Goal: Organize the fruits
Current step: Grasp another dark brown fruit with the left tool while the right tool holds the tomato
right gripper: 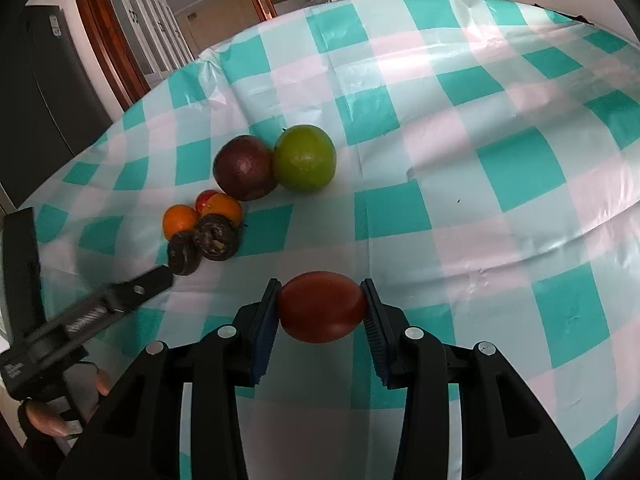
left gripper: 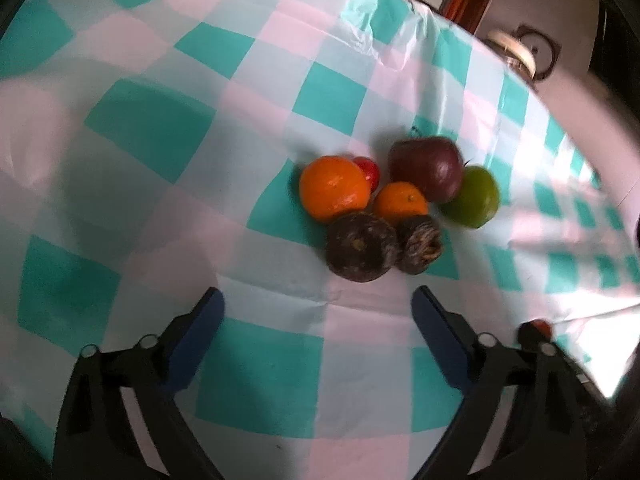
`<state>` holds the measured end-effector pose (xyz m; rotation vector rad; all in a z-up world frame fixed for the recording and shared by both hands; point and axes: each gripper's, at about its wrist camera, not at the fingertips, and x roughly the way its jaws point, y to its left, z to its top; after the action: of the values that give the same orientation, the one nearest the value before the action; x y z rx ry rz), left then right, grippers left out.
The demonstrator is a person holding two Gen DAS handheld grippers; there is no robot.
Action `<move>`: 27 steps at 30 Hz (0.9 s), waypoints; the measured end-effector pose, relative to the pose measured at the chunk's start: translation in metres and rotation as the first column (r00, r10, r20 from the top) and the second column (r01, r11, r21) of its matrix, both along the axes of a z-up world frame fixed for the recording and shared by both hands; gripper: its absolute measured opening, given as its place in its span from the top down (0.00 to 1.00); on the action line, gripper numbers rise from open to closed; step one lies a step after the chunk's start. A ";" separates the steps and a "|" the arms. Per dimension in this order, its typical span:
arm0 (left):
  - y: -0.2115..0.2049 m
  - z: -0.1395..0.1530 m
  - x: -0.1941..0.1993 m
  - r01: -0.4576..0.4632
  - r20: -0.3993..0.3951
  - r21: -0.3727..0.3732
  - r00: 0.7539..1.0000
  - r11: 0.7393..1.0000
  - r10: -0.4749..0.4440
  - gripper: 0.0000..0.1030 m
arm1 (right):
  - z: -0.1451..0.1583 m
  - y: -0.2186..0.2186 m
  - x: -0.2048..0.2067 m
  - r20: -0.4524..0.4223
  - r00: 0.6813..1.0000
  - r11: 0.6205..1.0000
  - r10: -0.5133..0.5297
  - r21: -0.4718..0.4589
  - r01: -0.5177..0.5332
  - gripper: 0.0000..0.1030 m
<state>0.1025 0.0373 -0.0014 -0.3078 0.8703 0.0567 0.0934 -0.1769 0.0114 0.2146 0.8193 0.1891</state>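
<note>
My right hand-held gripper (right gripper: 322,307) pinches a dark red fruit (right gripper: 322,306) between its blue pads, held above the checked cloth on the surface (right gripper: 500,168). My left hand-held gripper (left gripper: 318,306) stands spread with nothing between its pads, pointing at the cluster lying straight on the cloth (no bowl or basket shows in either view): a large orange (left gripper: 335,188) touching a small red fruit (left gripper: 369,172), a smaller orange (left gripper: 401,203), a dark purple fruit (left gripper: 427,168), a green fruit (left gripper: 474,197) and two dark shrivelled ones (left gripper: 362,247), all huddled together.
</note>
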 end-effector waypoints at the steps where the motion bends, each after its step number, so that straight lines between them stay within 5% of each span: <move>1: -0.002 -0.001 0.002 0.003 -0.008 0.022 1.000 1.000 -0.003 0.12 | -0.002 -0.001 0.005 -0.001 1.000 1.000 0.004 0.004 -0.004 0.61; 10: -0.017 -0.002 0.032 0.016 -0.041 0.134 0.999 0.991 -0.011 0.22 | -0.003 0.013 -0.003 0.014 1.000 0.998 0.024 -0.053 -0.024 0.61; 15: -0.022 0.000 0.033 0.053 -0.022 0.142 0.998 0.988 -0.050 0.62 | -0.007 0.013 -0.001 0.002 1.000 0.999 0.028 -0.025 -0.028 0.61; 27: 0.002 0.000 0.020 0.048 0.023 0.022 0.999 0.999 -0.048 0.63 | -0.017 -0.010 0.004 -0.034 0.999 0.989 0.014 0.151 -0.009 0.61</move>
<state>0.1221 0.0388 -0.0016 -0.2668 0.8528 0.0179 0.0972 -0.1866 -0.0056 0.3562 0.8414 0.2592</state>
